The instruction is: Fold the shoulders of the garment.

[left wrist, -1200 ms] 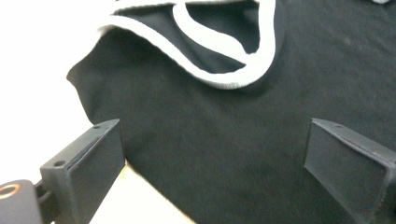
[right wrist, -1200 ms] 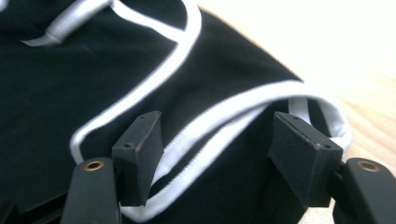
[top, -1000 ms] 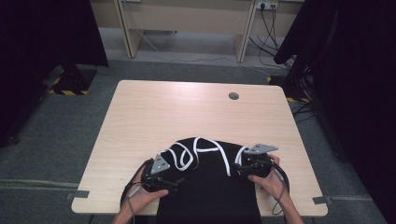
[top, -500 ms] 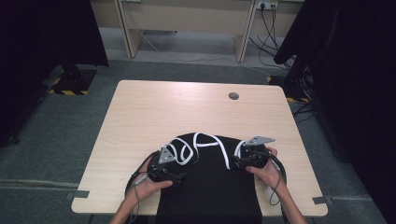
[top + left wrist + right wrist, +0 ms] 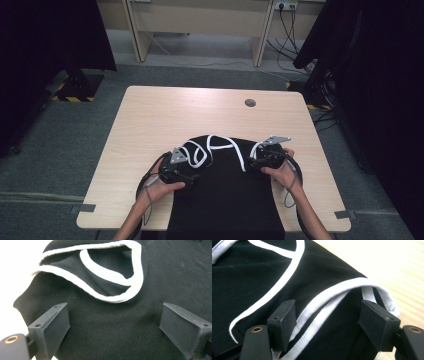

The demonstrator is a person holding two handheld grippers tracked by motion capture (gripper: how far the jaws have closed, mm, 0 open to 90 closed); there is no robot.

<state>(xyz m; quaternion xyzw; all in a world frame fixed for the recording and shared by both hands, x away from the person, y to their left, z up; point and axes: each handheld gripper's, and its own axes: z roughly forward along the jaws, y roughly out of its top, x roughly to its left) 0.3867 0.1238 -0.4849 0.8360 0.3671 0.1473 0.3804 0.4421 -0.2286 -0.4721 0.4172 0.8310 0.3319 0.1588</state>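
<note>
Between the jaws of the left gripper (image 5: 115,322) a flat stretch of the black garment (image 5: 225,195) is seen; the jaws stand wide apart, no cloth is pinched, and a loop of white trim (image 5: 112,287) lies just ahead of them. The jaws of the right gripper (image 5: 329,322) are also spread, and a doubled band of trim runs between them along the garment's edge, brushing the inner face of the left-hand jaw, though no pinch is made. The garment is laid at the near side of the table (image 5: 165,115), its lower part hanging over the near edge, with each gripper set at one upper corner in the high view (left (image 5: 192,175), right (image 5: 252,161)).

Step judged in hand: both grippers are being positioned at the shoulders for a grasp, probably to spread or fold the garment. Next move, as judged: each pair of jaws is to be lowered onto a fold or trimmed edge and closed, with care that a single layer is not missed on the left, where the cloth lies flat.

Not resolved: the garment's hem is cut off at the bottom of the high view; its type is uncertain; the tabletop in the left gripper view is blown out white.
</note>
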